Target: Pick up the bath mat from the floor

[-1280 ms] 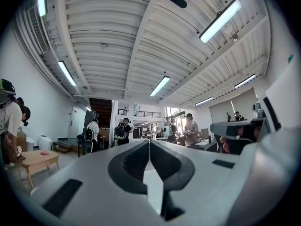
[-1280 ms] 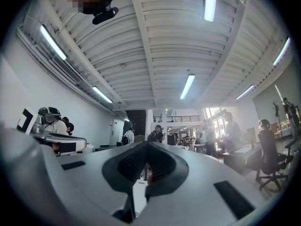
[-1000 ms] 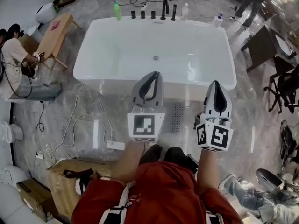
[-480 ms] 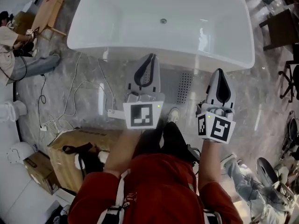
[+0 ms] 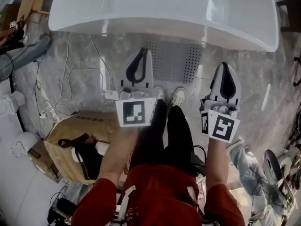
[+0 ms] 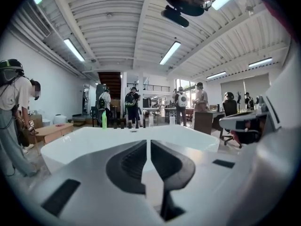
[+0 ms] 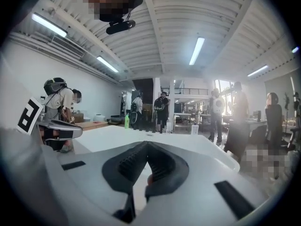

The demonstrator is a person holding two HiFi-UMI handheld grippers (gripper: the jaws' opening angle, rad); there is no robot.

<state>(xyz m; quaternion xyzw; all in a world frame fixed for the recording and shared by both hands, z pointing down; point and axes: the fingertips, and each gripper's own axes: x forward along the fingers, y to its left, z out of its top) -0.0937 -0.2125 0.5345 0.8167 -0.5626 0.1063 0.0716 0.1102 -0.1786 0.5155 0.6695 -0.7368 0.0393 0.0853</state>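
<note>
White bathtub (image 5: 141, 13) across top of head view. Grey perforated bath mat (image 5: 175, 62) flat on floor (image 5: 263, 107), just beside tub, ahead of person's shoes (image 5: 178, 97). Left gripper (image 5: 142, 53), right gripper (image 5: 225, 67): jaws closed, empty, flanking mat.

Grey bath mat (image 5: 176, 62), flat on the marble floor (image 5: 244, 79), right by the white bathtub (image 5: 155, 22)

Looks like a thin grey rectangle, pretty much the same shade as the floor, so kinda blends in. Got patches of small dark holes toward the left and right ends, plainer stretch in the middle. Lies spread out and unfolded, long side running along the tub. Far edge just beside the tub's wall or maybe tucked a bit under the rim, can't tell which. Near edge sits just ahead of the toes of a pair of pale shoes (image 5: 178, 97). Left end partly hidden in the head view. Not picked up yet.
</note>
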